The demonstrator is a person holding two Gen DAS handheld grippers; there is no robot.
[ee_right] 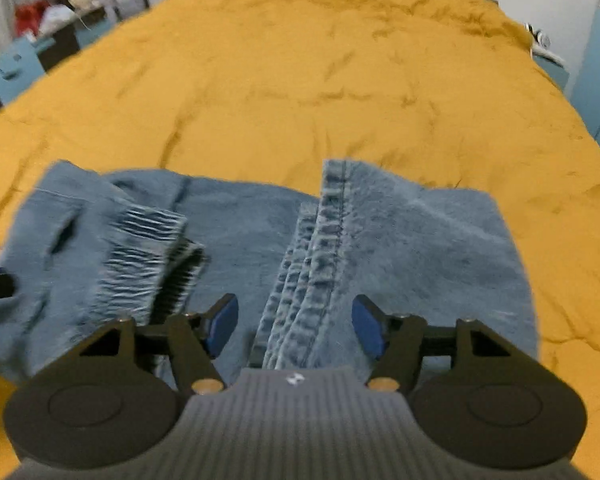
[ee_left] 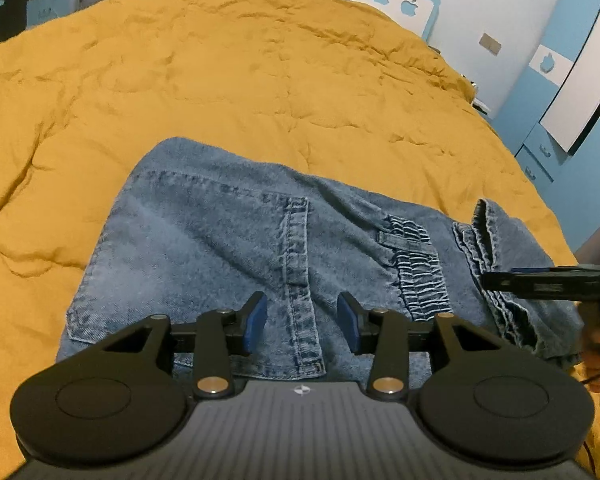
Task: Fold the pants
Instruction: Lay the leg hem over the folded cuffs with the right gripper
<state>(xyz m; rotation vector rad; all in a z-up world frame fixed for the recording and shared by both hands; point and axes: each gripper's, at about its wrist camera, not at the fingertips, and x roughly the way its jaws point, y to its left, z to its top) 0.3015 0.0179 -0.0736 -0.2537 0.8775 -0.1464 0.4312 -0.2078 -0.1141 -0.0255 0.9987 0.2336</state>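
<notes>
Mustard quilt (ee_left: 260, 80) spreads wide beyond folded jeans (ee_left: 204, 240) — both tongs, left (ee_left: 302, 322) and right (ee_right: 295, 326), gape released above denim.

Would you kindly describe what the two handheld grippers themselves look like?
Both match: the left gripper and right gripper have black linkage arms with brass-coloured pivot pins, blue pads on the fingertips, two round black discs at the sides, and a ribbed grey body bearing a small white mark.
</notes>
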